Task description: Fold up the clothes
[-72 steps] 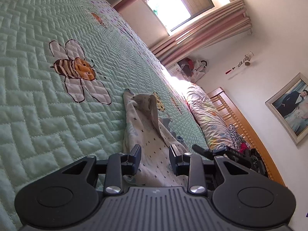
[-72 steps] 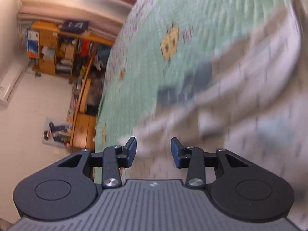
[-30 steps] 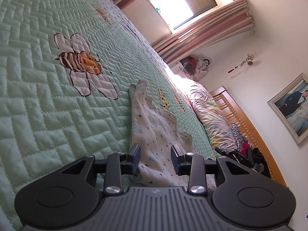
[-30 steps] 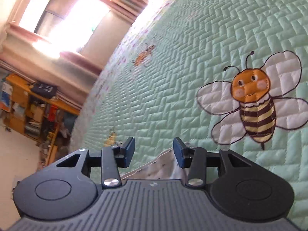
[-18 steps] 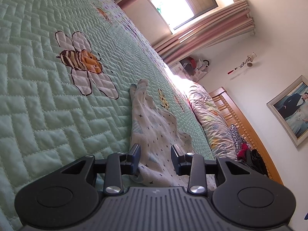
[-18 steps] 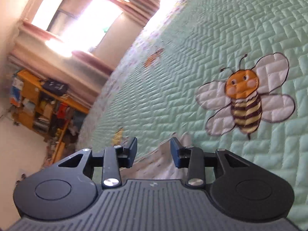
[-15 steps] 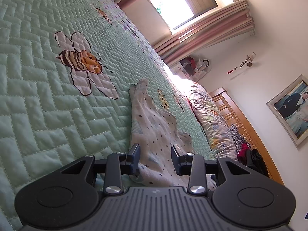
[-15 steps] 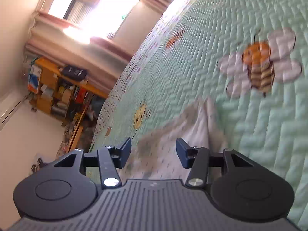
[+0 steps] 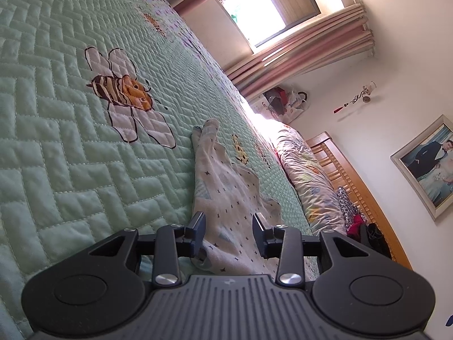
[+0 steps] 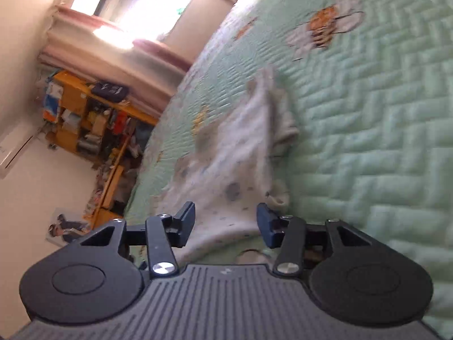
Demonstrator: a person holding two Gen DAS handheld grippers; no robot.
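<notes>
A white garment (image 9: 218,181) with small dark marks lies in a long, narrow strip on the green quilted bedspread (image 9: 70,170). My left gripper (image 9: 228,219) hovers low over its near end, fingers apart with the cloth running between them and the pads not pressing. In the blurred right wrist view the same garment (image 10: 235,153) stretches away from my right gripper (image 10: 225,209). Its jaws are closing, still wide in the picture, with the garment's near edge between them on the bedspread (image 10: 368,141).
A bee appliqué (image 9: 124,93) is stitched into the quilt left of the garment. A rolled floral duvet (image 9: 305,175) and a wooden headboard (image 9: 356,192) bound the bed on the right. An orange cluttered shelf (image 10: 85,113) stands beyond the bed's far side.
The right gripper has swung away from the bee and come down onto the garment's end, which now lies between its jaws. The left gripper and the cloth under it have stayed put.
</notes>
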